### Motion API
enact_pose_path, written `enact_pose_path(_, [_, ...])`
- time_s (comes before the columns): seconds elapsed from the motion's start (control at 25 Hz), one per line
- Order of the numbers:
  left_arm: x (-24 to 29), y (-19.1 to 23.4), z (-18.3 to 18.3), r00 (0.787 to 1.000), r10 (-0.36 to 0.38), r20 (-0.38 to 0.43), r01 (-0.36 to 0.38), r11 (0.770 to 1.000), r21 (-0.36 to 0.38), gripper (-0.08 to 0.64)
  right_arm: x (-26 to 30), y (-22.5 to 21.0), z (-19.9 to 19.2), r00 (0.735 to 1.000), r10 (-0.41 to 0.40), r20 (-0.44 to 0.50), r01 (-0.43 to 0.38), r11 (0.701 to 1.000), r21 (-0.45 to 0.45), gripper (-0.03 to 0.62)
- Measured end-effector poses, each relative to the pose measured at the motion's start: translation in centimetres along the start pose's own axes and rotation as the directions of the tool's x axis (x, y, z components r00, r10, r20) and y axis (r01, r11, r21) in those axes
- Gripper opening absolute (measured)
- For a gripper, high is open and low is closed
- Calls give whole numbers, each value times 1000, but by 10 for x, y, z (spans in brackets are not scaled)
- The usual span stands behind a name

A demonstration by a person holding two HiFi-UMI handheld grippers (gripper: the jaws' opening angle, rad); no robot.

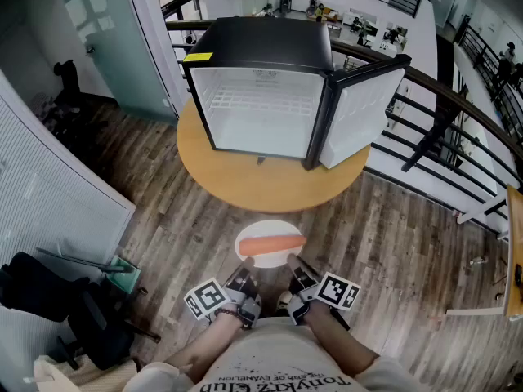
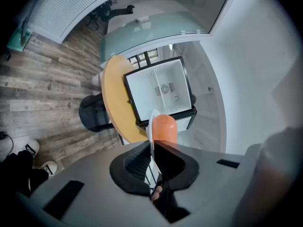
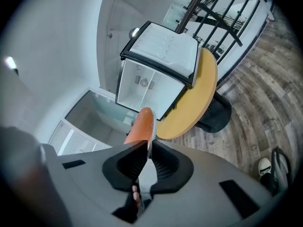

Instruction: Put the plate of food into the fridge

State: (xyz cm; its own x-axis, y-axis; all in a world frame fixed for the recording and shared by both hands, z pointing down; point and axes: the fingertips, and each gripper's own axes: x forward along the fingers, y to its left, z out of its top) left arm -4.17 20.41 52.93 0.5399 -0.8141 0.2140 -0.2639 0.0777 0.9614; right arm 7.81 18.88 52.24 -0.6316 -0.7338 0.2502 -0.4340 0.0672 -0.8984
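A white plate [image 1: 255,259] with an orange sausage [image 1: 270,244] on it hangs over the wooden floor, short of the round table [image 1: 261,180]. My left gripper [image 1: 246,270] is shut on the plate's near left rim and my right gripper [image 1: 291,265] is shut on its near right rim. In the left gripper view the plate [image 2: 153,125] runs edge-on between the jaws with the sausage [image 2: 164,128] beyond. The right gripper view shows the plate [image 3: 149,139] and sausage [image 3: 141,126] the same way. The black mini fridge [image 1: 261,100] stands on the table, its door [image 1: 359,109] swung open to the right, its inside white.
A black metal railing [image 1: 445,129] curves behind and to the right of the table. Glass partitions [image 1: 106,31] stand at the left. A black office chair [image 1: 73,317] and a green item [image 1: 122,272] sit at the lower left. The table's black base [image 2: 94,112] shows in the left gripper view.
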Motion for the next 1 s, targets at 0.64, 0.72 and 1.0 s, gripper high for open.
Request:
enact_pose_path(0.64, [-8,2,-3,1000,8,7,-8,1000,-2,38,-5,3,-7,1000,6,-1,-6,1000,3,49])
enact_pose_path(0.72, [-10,4,-4,1000,9,4,-9,1000,-9,38,-5,1,-9,1000,2,0,-2,1000,12,49])
enact_pose_path(1.0, [-21,11,8,1000,3,-15,-3,1000,-10,38,1,6,-24,1000,-13,10,12,1000,26,48])
